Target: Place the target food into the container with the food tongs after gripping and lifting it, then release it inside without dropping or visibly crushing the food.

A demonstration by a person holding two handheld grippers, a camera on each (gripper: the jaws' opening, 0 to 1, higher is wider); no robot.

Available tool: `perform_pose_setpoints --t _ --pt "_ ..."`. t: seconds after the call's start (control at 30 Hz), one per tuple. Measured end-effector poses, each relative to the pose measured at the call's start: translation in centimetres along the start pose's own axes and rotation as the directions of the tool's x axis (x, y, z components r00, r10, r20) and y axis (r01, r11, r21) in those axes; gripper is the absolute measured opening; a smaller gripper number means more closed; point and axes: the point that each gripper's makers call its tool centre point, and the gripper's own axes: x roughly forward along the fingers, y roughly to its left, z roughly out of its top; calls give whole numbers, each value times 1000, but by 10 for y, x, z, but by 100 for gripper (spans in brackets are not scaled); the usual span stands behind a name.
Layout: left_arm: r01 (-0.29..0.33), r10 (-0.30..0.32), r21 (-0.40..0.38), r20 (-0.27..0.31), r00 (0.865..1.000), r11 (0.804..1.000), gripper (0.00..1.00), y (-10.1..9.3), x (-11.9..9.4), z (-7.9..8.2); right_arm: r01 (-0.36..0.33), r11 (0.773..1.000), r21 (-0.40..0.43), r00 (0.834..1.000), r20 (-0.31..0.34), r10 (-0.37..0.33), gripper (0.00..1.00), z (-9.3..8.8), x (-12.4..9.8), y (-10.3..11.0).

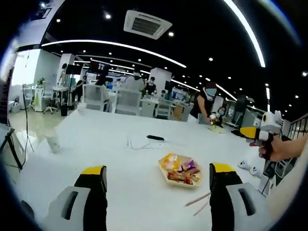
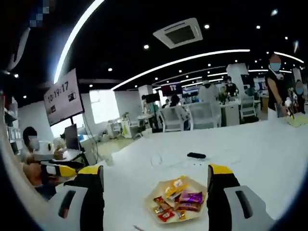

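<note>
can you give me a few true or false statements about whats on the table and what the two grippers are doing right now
1. The tray holds wrapped snacks. True.
2. The left gripper is shut on a snack. False: its jaws stand wide apart with nothing between them.
3. A black object lies on the white table beyond the tray. True.
4. The right gripper is holding the tray off the table. False: its jaws are open and empty, and the tray rests on the table.
5. The tray is empty. False: several wrapped snacks lie in it.
6. Two thin sticks lie on the table near the tray in the left gripper view. True.
</note>
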Motion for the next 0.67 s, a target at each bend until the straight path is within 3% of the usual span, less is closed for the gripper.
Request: perform_pose_setpoints --t 0.07,0.1,0.17,0.33,0.5,0.53,0.67 --pt "-27 27 2 23 999 1000 96 5 -3 4 11 1000 -6 999 34 -10 95 6 0 0" --pt "-53 50 29 95 994 998 98 12 -7 15 25 999 -25 997 72 -23 96 12 -1 0" --pt "-71 63 50 152 986 996 99 16 -12 24 55 997 -46 992 112 -50 99 18 -2 -3" --pt "-72 65 34 168 984 997 99 21 -18 25 100 995 -14 983 159 -96 100 23 -4 -7" --pt "-78 72 29 171 983 997 99 26 -19 25 117 993 -7 981 158 -114 100 18 -3 -8" --pt "-81 74 33 176 982 996 99 27 -19 27 149 989 -20 980 140 -145 100 12 -5 -13" --pt "-83 71 57 190 979 995 99 28 -19 32 164 986 -2 973 166 -162 99 13 -9 -14"
